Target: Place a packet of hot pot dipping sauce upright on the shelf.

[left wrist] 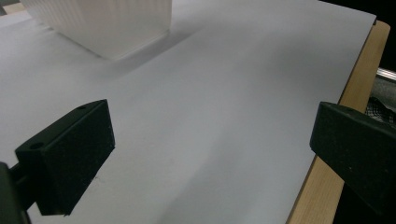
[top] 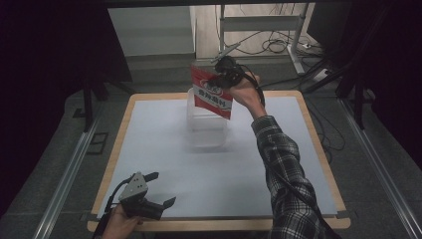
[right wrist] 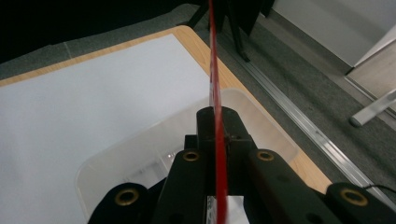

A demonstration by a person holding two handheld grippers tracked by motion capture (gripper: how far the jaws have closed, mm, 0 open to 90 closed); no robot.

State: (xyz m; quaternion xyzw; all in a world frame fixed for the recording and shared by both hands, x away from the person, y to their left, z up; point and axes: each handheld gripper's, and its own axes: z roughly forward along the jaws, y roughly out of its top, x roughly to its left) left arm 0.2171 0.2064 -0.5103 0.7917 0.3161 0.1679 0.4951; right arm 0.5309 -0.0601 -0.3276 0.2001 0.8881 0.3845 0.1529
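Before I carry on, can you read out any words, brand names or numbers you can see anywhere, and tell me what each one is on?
Red packet in the right gripper: a white band with dark characters, too blurred to read.
Red packet in the right gripper view: seen edge-on, no print showing.
Clear plastic bin, table, left gripper: no text or labels visible.

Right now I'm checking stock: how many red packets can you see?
1. The red packet is clamped in the right tongs, held above the clear plastic bin at the table's far side. The bin's inside is partly hidden, so more may lie there.
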